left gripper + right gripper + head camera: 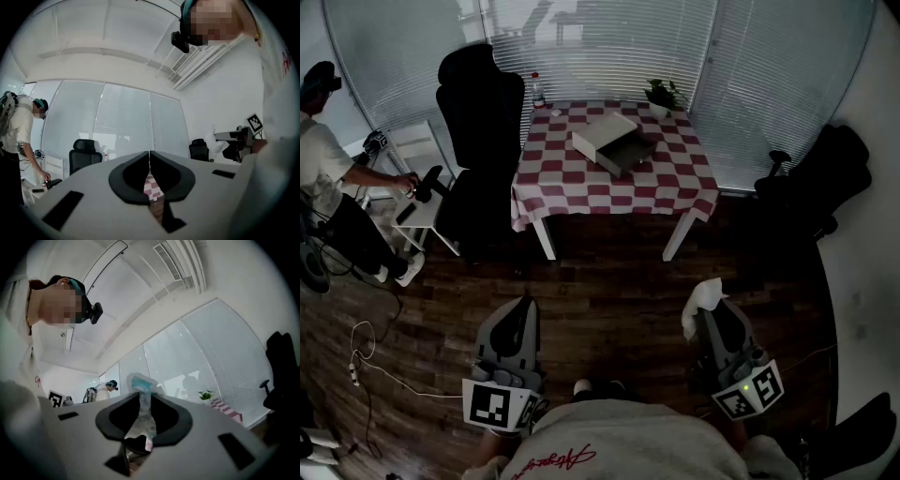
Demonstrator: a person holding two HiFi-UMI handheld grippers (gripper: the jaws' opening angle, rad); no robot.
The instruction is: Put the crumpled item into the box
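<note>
Clamping crumpled item (706, 295), right hand-held gripper (705, 323); left hand-held gripper (523, 309) closed, empty; box (605, 133) on table (572, 183).

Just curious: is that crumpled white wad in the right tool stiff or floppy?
Probably soft: the right gripper squashes the crumpled white wad thin between its jaws. Likely light and springy, since its top stands up unsupported.
</note>
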